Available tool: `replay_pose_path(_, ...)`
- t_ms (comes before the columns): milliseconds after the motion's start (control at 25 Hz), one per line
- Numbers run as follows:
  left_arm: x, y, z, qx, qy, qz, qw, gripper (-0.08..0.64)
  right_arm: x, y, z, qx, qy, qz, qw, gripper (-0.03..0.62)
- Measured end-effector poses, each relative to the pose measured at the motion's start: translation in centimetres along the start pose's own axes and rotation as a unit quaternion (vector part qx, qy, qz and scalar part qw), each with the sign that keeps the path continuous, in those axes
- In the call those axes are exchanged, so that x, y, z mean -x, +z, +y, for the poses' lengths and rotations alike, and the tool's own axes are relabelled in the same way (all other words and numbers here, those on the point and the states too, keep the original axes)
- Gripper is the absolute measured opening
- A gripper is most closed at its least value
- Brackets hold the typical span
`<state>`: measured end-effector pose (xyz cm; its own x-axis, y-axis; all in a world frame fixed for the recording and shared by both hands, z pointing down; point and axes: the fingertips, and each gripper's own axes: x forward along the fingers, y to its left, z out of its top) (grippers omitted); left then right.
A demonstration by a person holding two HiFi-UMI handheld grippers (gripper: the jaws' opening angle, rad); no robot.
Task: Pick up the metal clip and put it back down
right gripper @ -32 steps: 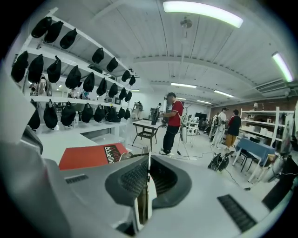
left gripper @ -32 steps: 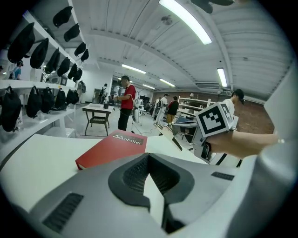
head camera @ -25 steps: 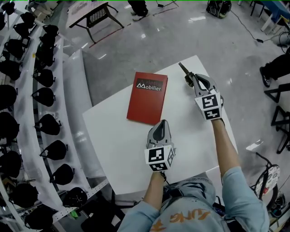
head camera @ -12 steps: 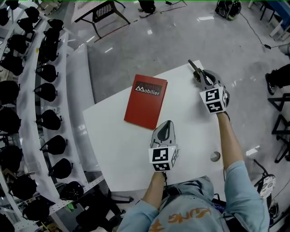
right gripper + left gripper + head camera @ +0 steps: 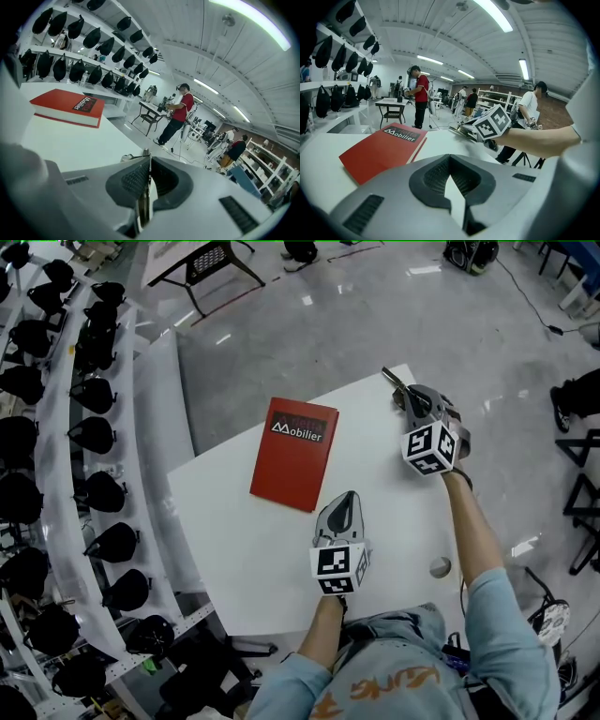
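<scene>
**Clip pinched at the worktop's far corner**

A red book (image 5: 292, 454) lies flat on the white worktop (image 5: 234, 540), out of the way. The left tool (image 5: 345, 501) idles mid-worktop, clenched on nothing. The right tool (image 5: 417, 401) grasps the metal clip (image 5: 394, 382) edgewise over the far right corner, likely ready for setting down.

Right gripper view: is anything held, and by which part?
The right tool is shut on the metal clip, pinching a flat part edge-on between the jaws; its far end sticks out past the tips. The left tool holds nothing.
</scene>
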<state>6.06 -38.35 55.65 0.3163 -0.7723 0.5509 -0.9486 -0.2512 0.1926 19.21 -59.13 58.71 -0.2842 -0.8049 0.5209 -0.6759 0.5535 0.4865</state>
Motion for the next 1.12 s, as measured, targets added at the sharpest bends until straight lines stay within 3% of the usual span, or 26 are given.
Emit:
replay_pose_path(320, 0.6, 0.2, 0.1, 0.015, 0.007, -0.001, 0.9999, 0.009, -0.7, 0.4, 2.4, 0.058, 0.016, 0.004, 0.998, 0.035)
replay_pose_path(520, 1.4, 0.4, 0.1, 0.020, 0.011, -0.007, 0.9997, 0.009, -0.8, 0.3, 3.6, 0.059, 0.041, 0.005, 0.997, 0.037)
replay_pose_path(760, 2.5, 0.6, 0.1, 0.022, 0.018, -0.016, 0.9995, 0.009, 0.3, 1.0, 4.9, 0.004, 0.083, -0.020, 0.996, 0.103)
replay_pose_path(960, 3.6, 1.2, 0.0, 0.024, 0.026, -0.031, 0.9989, 0.009, 2.8, 2.6, 4.5, -0.052, 0.085, -0.055, 0.994, 0.103)
replay_pose_path(1120, 4.3, 1.4, -0.5, 0.029, 0.028, -0.045, 0.9982, 0.009, 5.4, 3.7, 4.6, -0.058, 0.097, -0.081, 0.990, 0.101)
